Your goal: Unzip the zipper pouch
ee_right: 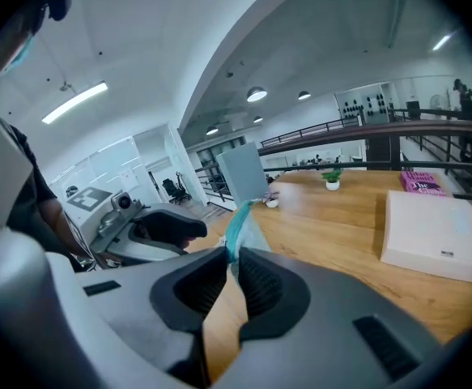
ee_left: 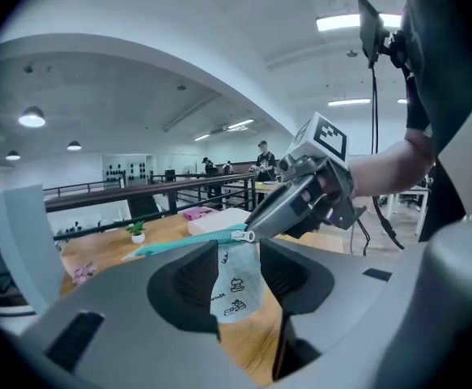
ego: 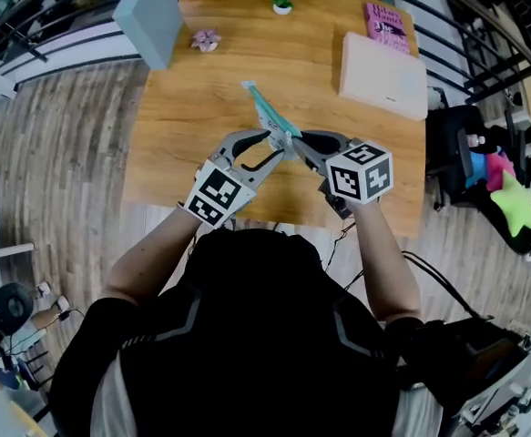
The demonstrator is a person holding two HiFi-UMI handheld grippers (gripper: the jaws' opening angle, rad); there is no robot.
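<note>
A small pale pouch (ego: 267,112) with a teal zipper hangs in the air above the wooden table (ego: 201,153), held between both grippers. In the left gripper view its printed cloth (ee_left: 237,286) fills the gap between the jaws of my left gripper (ee_left: 236,258), which is shut on it. My right gripper (ee_left: 256,232) comes in from the right, its tips pinching the silver zipper pull (ee_left: 248,235). The teal zipper runs off to the left. In the right gripper view the teal edge (ee_right: 240,221) rises out of the narrow jaws of that gripper (ee_right: 234,258).
On the table stand a white box (ego: 383,76), a pink book (ego: 388,21), a small potted plant (ego: 283,1), a pink flower ornament (ego: 206,39) and a grey-blue panel (ego: 151,12). A green star toy (ego: 515,203) lies to the right of the table.
</note>
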